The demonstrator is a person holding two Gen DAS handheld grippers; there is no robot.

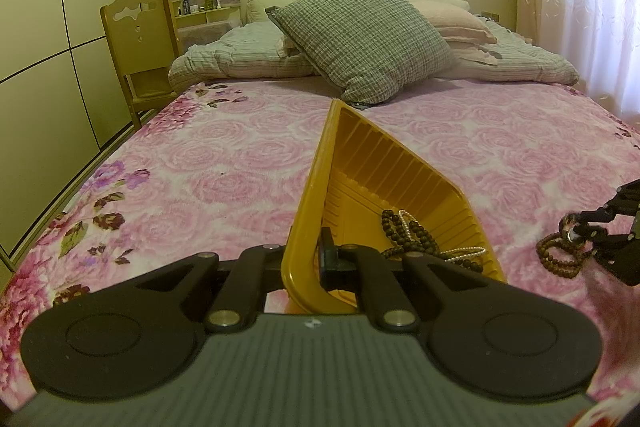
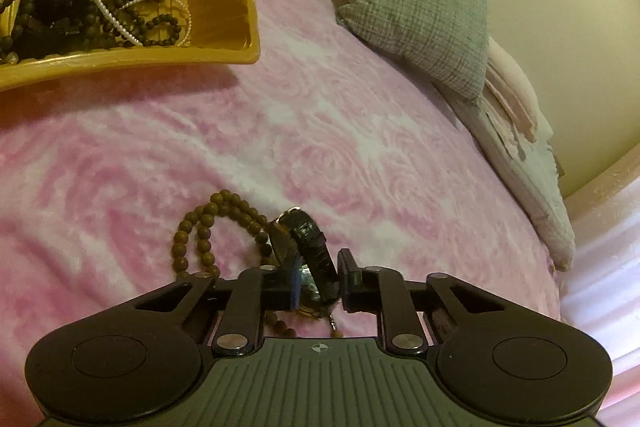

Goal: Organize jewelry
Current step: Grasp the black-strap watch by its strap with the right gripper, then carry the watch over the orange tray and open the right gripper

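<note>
The step in hand is picking up a black leather-strapped wristwatch (image 2: 308, 251) off the pink rose-patterned bed blanket (image 2: 360, 131), beside a loop of brown wooden beads (image 2: 204, 231). The right tongs (image 2: 318, 281) are closing narrowly around the watch, its strap between the pads, apparently touching both. The left tongs (image 1: 306, 259) are pinching the rim of the yellow ribbed plastic tray (image 1: 312, 187), which is holding dark beads and pearls. Next comes lifting the watch across into that tray.
</note>
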